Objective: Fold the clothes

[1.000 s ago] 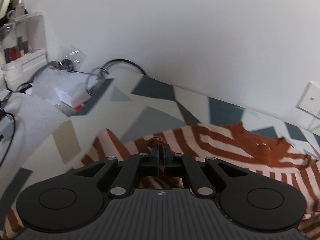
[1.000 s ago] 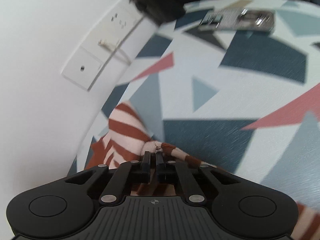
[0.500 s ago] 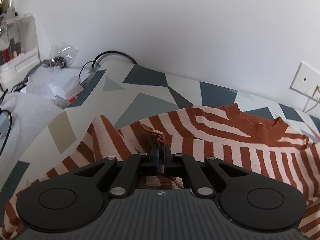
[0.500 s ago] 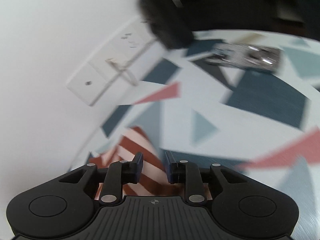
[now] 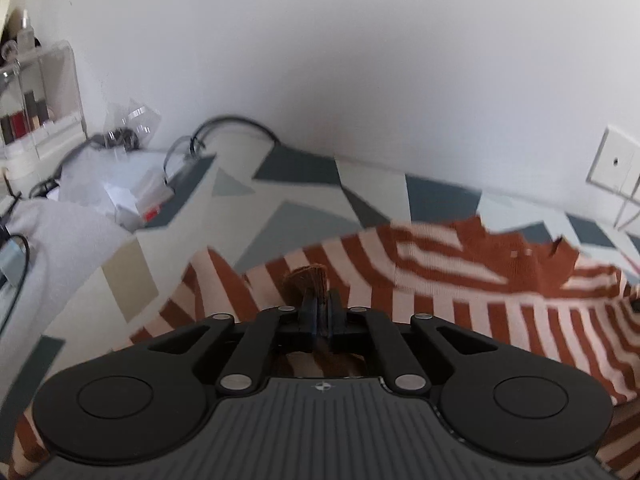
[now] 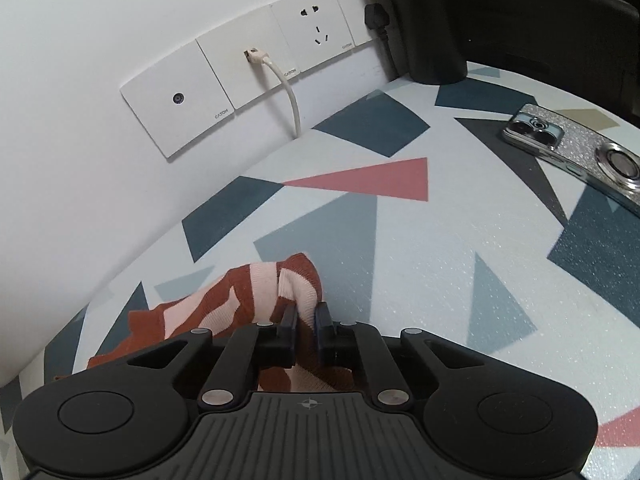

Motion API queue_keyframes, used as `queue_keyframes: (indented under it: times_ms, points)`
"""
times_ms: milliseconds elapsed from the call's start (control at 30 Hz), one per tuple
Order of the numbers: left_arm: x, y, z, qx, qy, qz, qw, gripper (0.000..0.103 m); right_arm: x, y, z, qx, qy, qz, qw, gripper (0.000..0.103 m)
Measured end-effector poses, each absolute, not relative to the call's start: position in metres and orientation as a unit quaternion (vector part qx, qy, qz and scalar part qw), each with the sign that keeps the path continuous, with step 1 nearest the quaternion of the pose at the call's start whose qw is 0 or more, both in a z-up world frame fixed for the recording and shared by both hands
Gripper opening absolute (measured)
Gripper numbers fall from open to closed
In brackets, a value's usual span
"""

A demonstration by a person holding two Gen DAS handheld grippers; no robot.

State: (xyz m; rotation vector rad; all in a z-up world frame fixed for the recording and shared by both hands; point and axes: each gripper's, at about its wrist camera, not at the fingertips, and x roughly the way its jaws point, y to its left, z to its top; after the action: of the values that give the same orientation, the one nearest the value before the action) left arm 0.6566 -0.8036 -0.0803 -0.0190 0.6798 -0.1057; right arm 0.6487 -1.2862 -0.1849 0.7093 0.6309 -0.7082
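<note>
Both grippers, left [image 5: 320,306] and right [image 6: 306,316], pinch the soft, limp rust-and-cream striped knit sweater [image 5: 460,280] by its bunched edges.

Looks like a lived-in room at home: desk [image 6: 420,248] under a geometric-patterned cloth against a white wall with a row of white wall sockets [image 6: 248,76], a glitter-cased phone [image 6: 576,148], and a clear plastic organiser [image 5: 40,100].
</note>
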Motion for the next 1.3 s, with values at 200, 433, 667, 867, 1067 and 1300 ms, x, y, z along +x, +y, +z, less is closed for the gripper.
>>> queue_keyframes:
  times_ms: [200,433,667,867,1067,1300]
  points:
    - [0.648,-0.81,-0.06,0.01,0.258,-0.064,0.964,0.005,0.633,-1.293,-0.178,0.384,0.228,-0.348,0.824,0.006]
    - [0.651,-0.818,-0.069,0.022,0.289,-0.058,0.955,0.008,0.639,-1.3,-0.184,0.389,0.241,-0.34,0.822,0.014]
    - [0.654,-0.823,-0.085,0.032,0.346,-0.042,0.937,0.056,0.607,-1.282,-0.159,0.347,0.251,-0.349,0.833,0.056]
    - [0.645,-0.83,-0.092,0.039,0.379,-0.058,0.923,0.06,0.568,-1.249,-0.173,0.284,0.315,-0.373,0.825,0.056]
    - [0.634,-0.831,-0.093,0.038,0.399,-0.074,0.913,0.063,0.569,-1.245,-0.187,0.25,0.332,-0.397,0.818,0.059]
    - [0.621,-0.8,-0.083,-0.055,0.438,-0.095,0.892,0.07,0.572,-1.237,-0.173,0.27,0.322,-0.411,0.809,0.064]
